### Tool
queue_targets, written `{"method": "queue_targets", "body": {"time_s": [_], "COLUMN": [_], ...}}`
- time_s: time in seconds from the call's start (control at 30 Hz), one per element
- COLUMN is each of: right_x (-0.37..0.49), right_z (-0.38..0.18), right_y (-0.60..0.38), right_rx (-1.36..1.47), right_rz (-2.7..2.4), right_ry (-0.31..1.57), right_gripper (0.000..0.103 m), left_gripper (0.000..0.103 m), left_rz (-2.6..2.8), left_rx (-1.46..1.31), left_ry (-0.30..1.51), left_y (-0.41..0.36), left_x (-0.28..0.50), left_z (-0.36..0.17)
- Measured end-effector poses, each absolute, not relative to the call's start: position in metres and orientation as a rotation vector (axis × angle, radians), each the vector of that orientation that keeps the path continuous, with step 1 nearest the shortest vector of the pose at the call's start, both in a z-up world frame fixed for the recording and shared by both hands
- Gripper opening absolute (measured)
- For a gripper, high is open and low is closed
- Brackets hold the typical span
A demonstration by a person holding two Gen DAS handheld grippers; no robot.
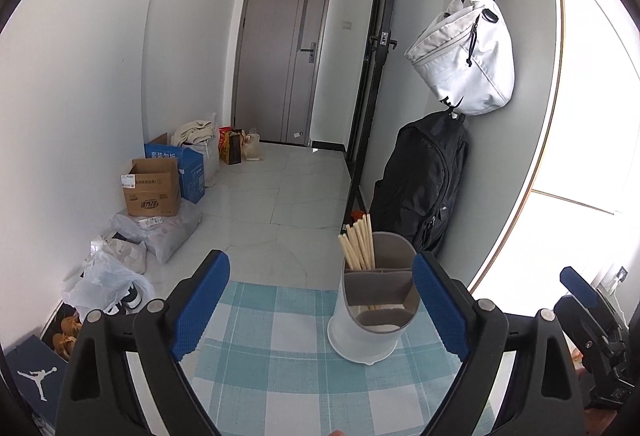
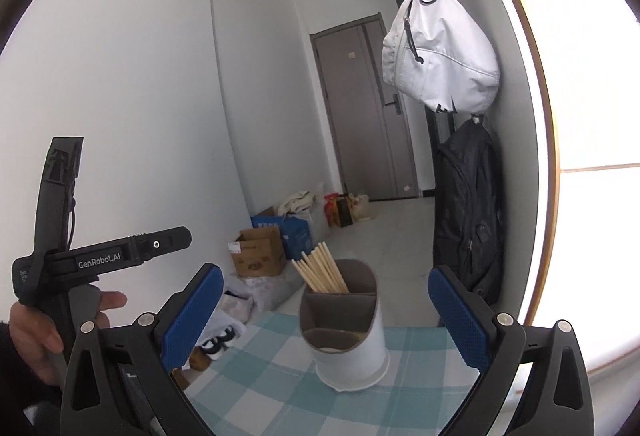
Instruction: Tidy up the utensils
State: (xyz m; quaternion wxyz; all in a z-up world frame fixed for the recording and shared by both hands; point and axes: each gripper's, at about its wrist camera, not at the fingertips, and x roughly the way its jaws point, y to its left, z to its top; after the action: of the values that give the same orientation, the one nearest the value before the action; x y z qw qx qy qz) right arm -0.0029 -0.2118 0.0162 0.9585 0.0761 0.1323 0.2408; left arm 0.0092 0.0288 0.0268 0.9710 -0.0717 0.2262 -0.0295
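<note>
A white utensil holder [image 1: 370, 320] with grey inner dividers stands on a blue-and-white checked tablecloth [image 1: 280, 364]. Several wooden chopsticks [image 1: 358, 246] stand in its far compartment; the near compartments look empty. My left gripper [image 1: 320, 304] is open and empty, with the holder just inside its right finger. In the right wrist view the holder [image 2: 348, 344] and chopsticks [image 2: 320, 272] stand between the fingers of my right gripper [image 2: 326, 316], which is open and empty. The left gripper's body [image 2: 100, 260] shows at the left, held by a hand.
The table's far edge drops to a tiled floor [image 1: 288, 188]. Cardboard boxes [image 1: 154, 188], plastic bags and shoes lie along the left wall. A black backpack [image 1: 424, 188] and a white bag [image 1: 464, 56] hang on the right wall. A grey door [image 1: 280, 52] is at the back.
</note>
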Motion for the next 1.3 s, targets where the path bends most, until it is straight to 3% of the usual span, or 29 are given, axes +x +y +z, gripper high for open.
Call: {"method": "queue_targets", "body": {"time_s": [0.5, 1.3], "right_x": [0.001, 0.002], "right_z": [-0.029, -0.039], "right_y": [-0.203, -0.195], "right_rx": [0.129, 0.110], "right_rz": [0.496, 0.514], "right_ry": [0.310, 0.325], "right_gripper": [0.103, 0.103], "left_gripper": [0.090, 0.090], "left_rz": [-0.005, -0.001], "left_rx": [-0.109, -0.108], "left_ry": [0.484, 0.533], "left_y": [0.032, 0.029], "left_x": [0.016, 0.021], "left_z": [-0.033, -0.037]}}
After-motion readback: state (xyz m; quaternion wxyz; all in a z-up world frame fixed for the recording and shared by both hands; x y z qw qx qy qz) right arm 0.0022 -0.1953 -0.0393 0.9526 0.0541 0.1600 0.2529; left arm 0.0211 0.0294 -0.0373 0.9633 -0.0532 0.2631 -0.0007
